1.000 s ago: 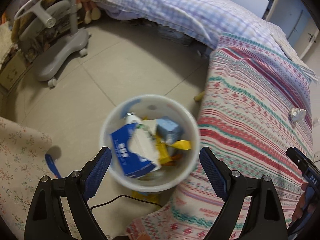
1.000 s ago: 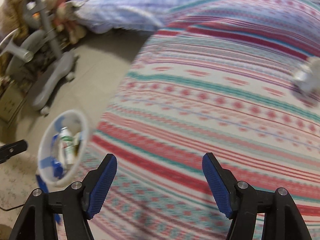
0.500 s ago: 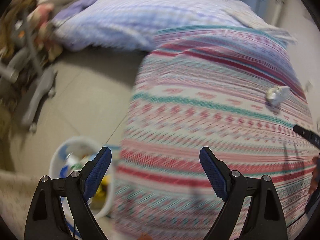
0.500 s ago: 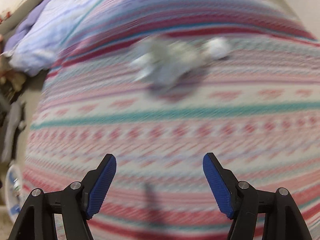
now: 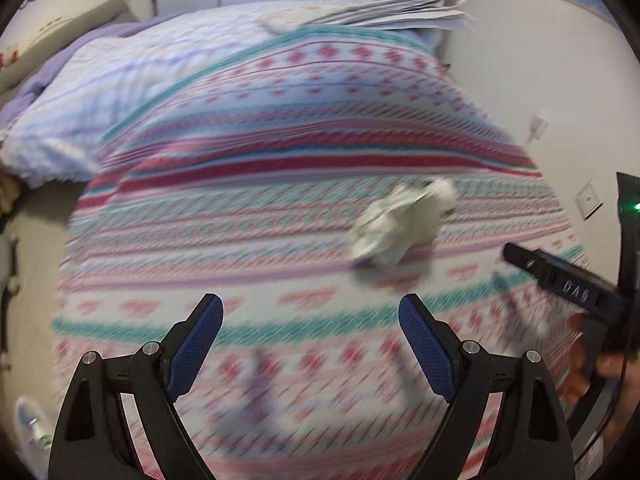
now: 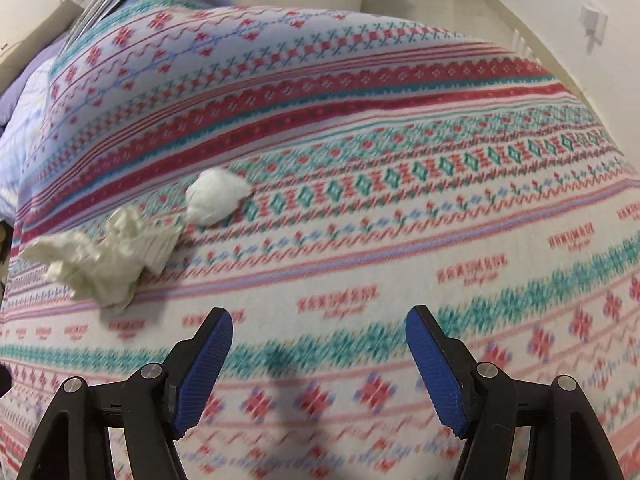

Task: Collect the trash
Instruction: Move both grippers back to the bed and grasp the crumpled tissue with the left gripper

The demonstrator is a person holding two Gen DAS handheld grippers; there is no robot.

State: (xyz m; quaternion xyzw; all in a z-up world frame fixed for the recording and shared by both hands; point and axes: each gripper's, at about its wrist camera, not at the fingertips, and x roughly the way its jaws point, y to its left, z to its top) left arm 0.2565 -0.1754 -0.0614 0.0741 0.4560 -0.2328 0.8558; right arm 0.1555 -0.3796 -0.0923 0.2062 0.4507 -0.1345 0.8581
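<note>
Left claw (image 5: 310, 332) gaped wide, empty, above patterned blanket (image 5: 280, 184). Crumpled tissue (image 6: 104, 256) lay on blanket, white wad (image 6: 216, 196) just beside it. Right claw (image 6: 318, 350) hung open, empty, near tissue.

Bed (image 6: 400, 128) w/ crumpled tissues (image 6: 104, 256)

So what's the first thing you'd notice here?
The bright striped blanket with red and teal patterns fills nearly everything. On it lie crumpled tissues, with a white wad just beyond them; in the right view they sit left of the open right tool.
</note>
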